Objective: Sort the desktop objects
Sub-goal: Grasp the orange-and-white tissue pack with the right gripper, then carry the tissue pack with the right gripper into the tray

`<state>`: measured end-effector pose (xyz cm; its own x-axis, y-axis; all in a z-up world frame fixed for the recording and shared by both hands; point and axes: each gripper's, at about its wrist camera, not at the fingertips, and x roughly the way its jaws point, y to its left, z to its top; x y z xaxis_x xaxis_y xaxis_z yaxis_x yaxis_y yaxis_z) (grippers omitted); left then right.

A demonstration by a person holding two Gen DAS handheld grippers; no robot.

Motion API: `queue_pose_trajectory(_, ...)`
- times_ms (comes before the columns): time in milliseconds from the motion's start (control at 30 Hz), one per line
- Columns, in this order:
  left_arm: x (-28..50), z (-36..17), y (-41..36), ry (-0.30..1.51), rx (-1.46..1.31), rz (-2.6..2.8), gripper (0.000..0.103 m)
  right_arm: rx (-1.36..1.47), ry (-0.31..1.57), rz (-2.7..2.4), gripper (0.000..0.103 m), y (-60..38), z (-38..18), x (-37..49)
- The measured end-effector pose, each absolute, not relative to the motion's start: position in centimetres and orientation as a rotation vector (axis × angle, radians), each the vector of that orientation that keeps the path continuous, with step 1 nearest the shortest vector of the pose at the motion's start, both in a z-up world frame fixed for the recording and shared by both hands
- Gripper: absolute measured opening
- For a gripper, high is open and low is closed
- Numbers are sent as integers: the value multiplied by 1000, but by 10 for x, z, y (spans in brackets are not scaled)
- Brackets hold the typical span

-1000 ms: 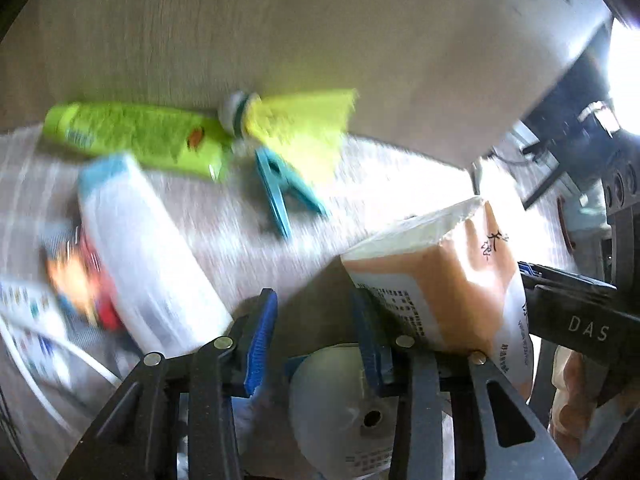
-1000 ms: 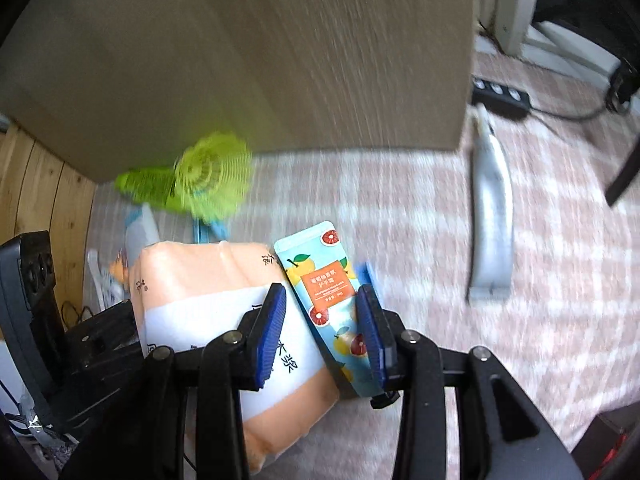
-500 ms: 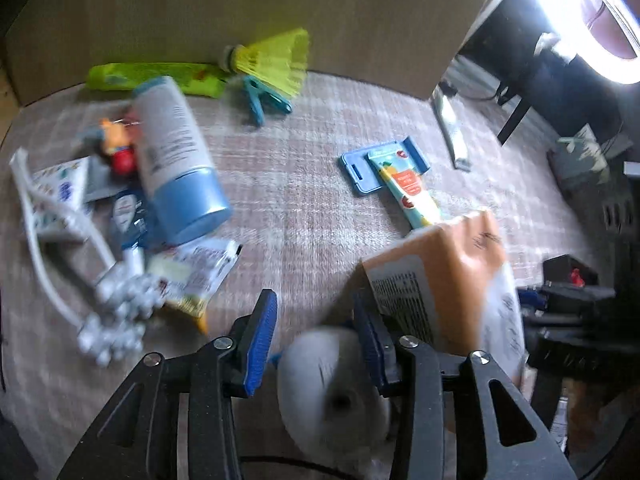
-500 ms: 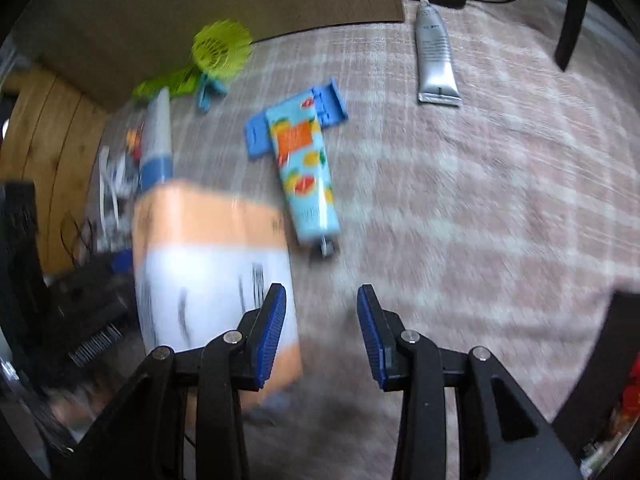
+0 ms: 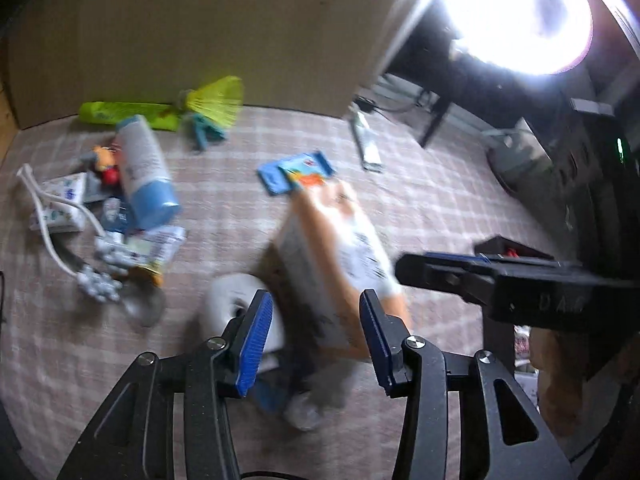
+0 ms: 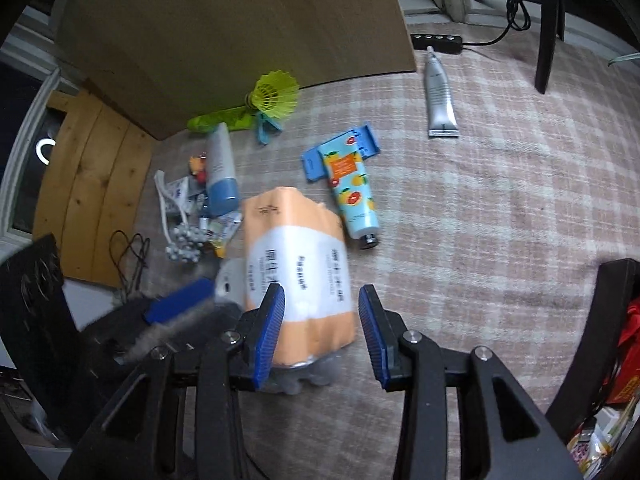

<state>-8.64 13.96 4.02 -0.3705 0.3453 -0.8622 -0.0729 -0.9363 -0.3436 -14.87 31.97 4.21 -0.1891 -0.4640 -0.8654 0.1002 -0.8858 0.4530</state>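
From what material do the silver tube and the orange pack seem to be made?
Silver tube: probably plastic or laminate with a metallic satin finish; it has a flat crimped end. Orange pack: likely a soft plastic film wrap, slightly glossy, bulging and rounded at the corners.

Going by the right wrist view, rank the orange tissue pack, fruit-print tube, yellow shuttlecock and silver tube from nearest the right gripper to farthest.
1. Orange tissue pack, right at the right gripper, slightly left.
2. Fruit-print tube, ahead.
3. Yellow shuttlecock and silver tube, far left and far right: too close to call.

Right gripper (image 5: 440,276) body – faint letters "DA" legible. Orange tissue pack (image 6: 298,276) – black East Asian characters, too blurred to read.
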Motion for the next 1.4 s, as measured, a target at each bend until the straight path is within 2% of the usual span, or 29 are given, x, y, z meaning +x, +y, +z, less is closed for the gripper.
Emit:
queue_pose_trajectory(100, -81, 40, 152, -331, -1574, 2358, 55, 1699, -426, -2119, 45, 309, 48, -141)
queue_pose_trajectory(200, -77, 42, 160, -312, -1561, 2353, 56, 1697, -392, -2103, 49, 305, 52, -142)
queue_pose_trajectory(500, -87, 30, 168, -367, -1543, 2305, 55, 1783, -360, -2011, 49, 282, 25, -153)
queue_pose_trajectory(700, -86, 35, 168, -395, -1526, 2291, 55, 1779, -353, -2034, 47, 281, 28, -147)
queue_pose_trajectory(1067, -70, 64, 196, -356, -1463, 2270, 55, 1721, -335, -2113, 45, 306, 59, -120)
queue_pose_trajectory(1400, -49, 98, 271, -250, -1374, 2166, 55, 1678, -385, -2255, 45, 384, 98, -79)
